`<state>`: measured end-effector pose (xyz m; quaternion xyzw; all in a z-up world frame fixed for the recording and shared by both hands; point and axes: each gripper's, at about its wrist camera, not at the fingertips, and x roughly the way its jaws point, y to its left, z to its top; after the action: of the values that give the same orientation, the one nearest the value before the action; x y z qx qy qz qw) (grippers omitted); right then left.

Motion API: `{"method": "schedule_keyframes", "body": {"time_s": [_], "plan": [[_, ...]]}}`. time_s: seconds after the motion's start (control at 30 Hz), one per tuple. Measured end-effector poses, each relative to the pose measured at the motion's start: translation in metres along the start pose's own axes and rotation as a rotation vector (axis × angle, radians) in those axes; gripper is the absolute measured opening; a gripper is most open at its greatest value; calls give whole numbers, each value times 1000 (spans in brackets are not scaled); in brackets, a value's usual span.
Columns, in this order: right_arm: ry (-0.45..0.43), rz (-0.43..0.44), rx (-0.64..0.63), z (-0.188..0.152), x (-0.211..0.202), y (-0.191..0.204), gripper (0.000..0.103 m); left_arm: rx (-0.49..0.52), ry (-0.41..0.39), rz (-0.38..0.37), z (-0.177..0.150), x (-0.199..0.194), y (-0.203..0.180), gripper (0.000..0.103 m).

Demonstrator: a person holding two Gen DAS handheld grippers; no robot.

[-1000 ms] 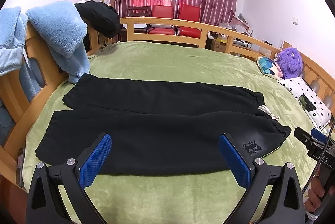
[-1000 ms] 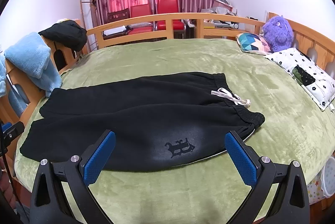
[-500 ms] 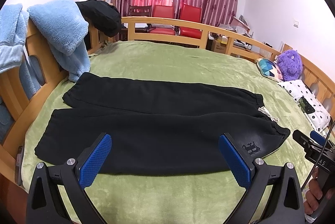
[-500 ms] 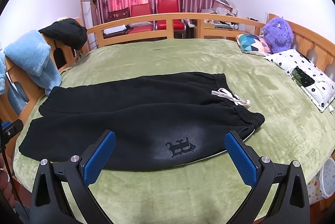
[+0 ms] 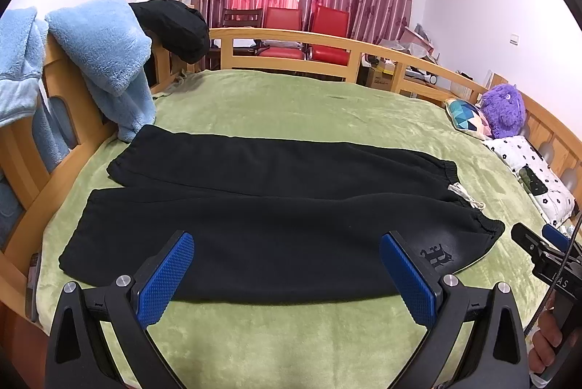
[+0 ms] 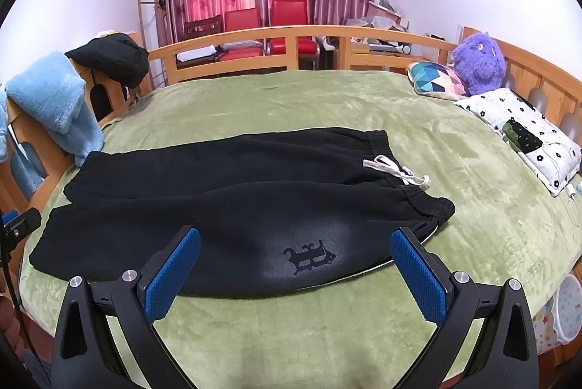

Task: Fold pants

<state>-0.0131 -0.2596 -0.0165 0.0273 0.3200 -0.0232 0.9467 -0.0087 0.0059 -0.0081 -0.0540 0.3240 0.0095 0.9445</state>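
Black pants lie flat on the green bed blanket, both legs side by side, cuffs to the left and waistband with a white drawstring to the right. They also show in the right wrist view, with a gothic letter print near the waist. My left gripper is open and empty, held above the near leg's front edge. My right gripper is open and empty, above the near edge by the print. It also shows in the left wrist view at the right edge.
A wooden rail rings the bed. Light blue fleece and a black garment hang on the left rail. A purple plush toy, a patterned cushion and a white flowered pillow lie at the right. Red chairs stand behind.
Both grippers have drifted back and up slightly, so the pants sit a little farther off in both views. Both jaws stay open. The pants have not moved.
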Motion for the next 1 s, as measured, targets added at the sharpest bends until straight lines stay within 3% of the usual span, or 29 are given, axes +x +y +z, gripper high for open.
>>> {"method": "schedule_keyframes", "body": {"time_s": [0.33,0.57,0.77,0.87,1.0], "plan": [[8,-51,16,1,2,0,103,11,-6,-3,-4,9,-3,103],[-59,54,-47,-18,33,0,103,11,19,14,-6,35,6,103],[58,37,-15,-15,87,1,102,-53,102,42,-30,71,32,102],[92,75,1,-18,103,-2,97,-70,131,64,-46,83,42,100],[123,41,-25,-27,116,-2,86,-84,192,77,-60,102,50,97]]}}
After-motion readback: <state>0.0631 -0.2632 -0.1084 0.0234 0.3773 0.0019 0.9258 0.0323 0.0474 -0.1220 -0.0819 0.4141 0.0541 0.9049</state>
